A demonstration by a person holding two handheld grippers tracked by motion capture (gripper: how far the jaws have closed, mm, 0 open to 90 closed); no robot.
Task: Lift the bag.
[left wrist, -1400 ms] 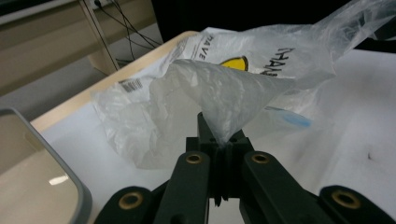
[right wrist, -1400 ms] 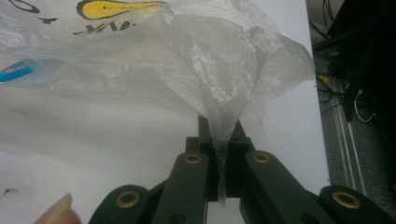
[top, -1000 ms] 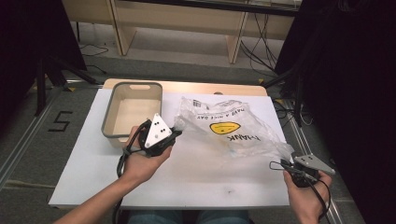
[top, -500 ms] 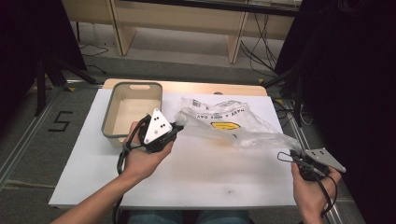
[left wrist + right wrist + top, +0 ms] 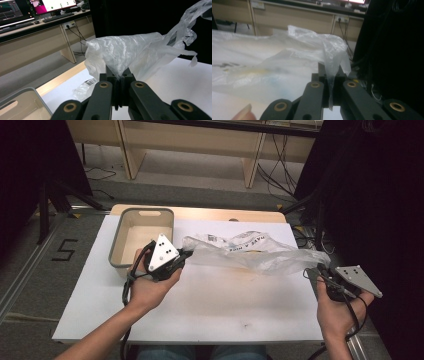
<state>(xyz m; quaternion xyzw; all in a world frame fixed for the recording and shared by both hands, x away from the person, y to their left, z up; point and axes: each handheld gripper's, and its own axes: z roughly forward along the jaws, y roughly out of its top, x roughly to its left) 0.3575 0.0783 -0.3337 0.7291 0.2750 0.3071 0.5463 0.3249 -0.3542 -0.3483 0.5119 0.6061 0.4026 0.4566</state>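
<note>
Bag point(image 5: 250, 252) now pulled taut off table point(image 5: 210, 310), clamped in shut left gripper point(image 5: 184, 255) and raised, shut right gripper point(image 5: 320, 272); ready for folding.

Grey floor point(image 5: 30, 270) marked "5", wooden desks point(image 5: 200, 140) behind, dark curtains point(image 5: 370, 195).

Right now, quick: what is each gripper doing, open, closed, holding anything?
Left gripper: closed, pinching one end of the plastic bag.
Right gripper: closed, pinching the bag's other end.

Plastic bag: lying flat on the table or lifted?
Lifted. The plastic bag hangs stretched between the left gripper and right gripper, each shut on one end.
</note>
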